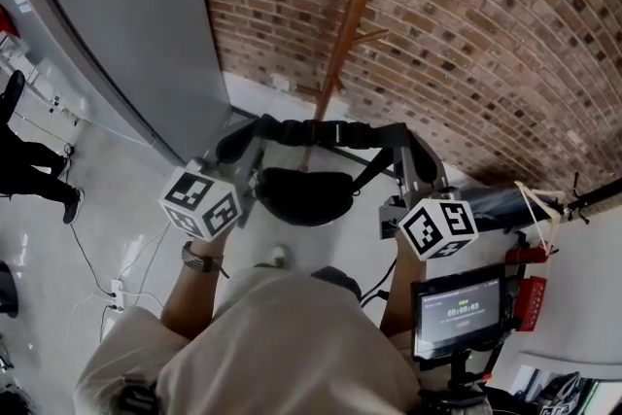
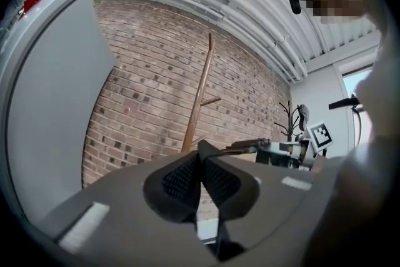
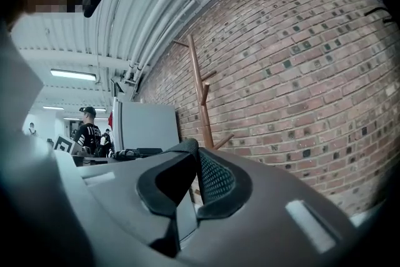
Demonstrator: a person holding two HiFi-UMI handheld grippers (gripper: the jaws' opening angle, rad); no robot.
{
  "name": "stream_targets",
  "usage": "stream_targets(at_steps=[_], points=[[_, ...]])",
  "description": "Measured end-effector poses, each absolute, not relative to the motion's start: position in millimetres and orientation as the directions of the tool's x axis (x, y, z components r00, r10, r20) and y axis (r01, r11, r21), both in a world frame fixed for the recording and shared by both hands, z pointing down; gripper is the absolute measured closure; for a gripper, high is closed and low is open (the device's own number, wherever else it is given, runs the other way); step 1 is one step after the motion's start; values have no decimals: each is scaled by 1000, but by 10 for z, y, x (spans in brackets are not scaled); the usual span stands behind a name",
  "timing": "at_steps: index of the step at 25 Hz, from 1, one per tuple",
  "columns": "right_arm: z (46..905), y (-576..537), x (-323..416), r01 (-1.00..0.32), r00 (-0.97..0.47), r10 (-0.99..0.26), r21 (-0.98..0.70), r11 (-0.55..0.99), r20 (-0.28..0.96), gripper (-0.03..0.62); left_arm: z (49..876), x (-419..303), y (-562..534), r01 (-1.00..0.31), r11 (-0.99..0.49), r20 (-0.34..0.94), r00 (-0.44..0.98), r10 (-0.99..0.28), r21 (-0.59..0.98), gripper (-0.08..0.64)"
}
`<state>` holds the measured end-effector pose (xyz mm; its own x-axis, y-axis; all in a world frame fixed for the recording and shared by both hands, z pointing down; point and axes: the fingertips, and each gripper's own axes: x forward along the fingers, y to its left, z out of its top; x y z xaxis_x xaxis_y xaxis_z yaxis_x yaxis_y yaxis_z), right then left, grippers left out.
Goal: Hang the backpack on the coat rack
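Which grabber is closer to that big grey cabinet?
Left. Both grip the backpack; the left gripper is beside the grey cabinet, the right gripper farther off, past the coat rack.

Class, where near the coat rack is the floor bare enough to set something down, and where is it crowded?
Bare: white floor between grey cabinet and coat rack, along the brick wall. Crowded: backpack held in front, power strip at left, screen and red gear at right.

Two grippers — left gripper (image 2: 200,158), right gripper (image 3: 192,150) — one backpack (image 1: 306,196), one wooden coat rack (image 1: 354,7).
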<state>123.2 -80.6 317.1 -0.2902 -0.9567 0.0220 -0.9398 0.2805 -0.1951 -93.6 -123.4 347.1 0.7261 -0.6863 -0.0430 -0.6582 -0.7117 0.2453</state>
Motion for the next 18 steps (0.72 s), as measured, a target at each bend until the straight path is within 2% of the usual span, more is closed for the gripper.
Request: stream_targets(at_steps=[18], points=[[3538, -1625, 1508, -891, -370, -923, -318, 323, 101, 584, 3785, -674, -1839, -682, -667, 57, 711, -701, 300, 555]])
